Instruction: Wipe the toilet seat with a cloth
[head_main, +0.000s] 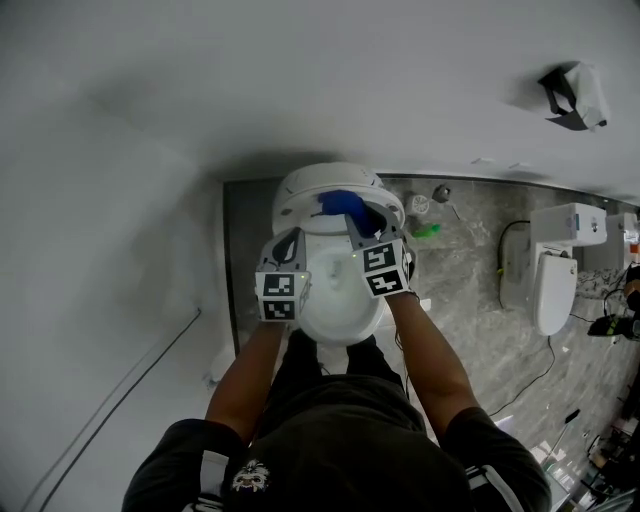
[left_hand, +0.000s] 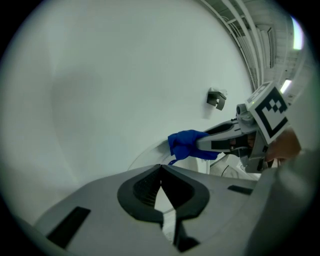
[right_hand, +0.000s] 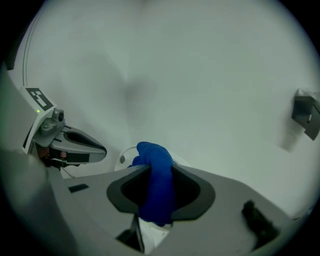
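Right gripper (head_main: 353, 218) clamps one blue cloth (head_main: 342, 204) at the back of one white toilet (head_main: 345, 325); left gripper (head_main: 291, 236) alongside, jaws closed and empty

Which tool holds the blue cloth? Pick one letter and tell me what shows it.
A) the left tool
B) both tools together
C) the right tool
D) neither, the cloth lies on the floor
C: in the right gripper view, the right tool is clamped on the blue cloth. In the left gripper view, the left tool is shut with nothing between its jaws.
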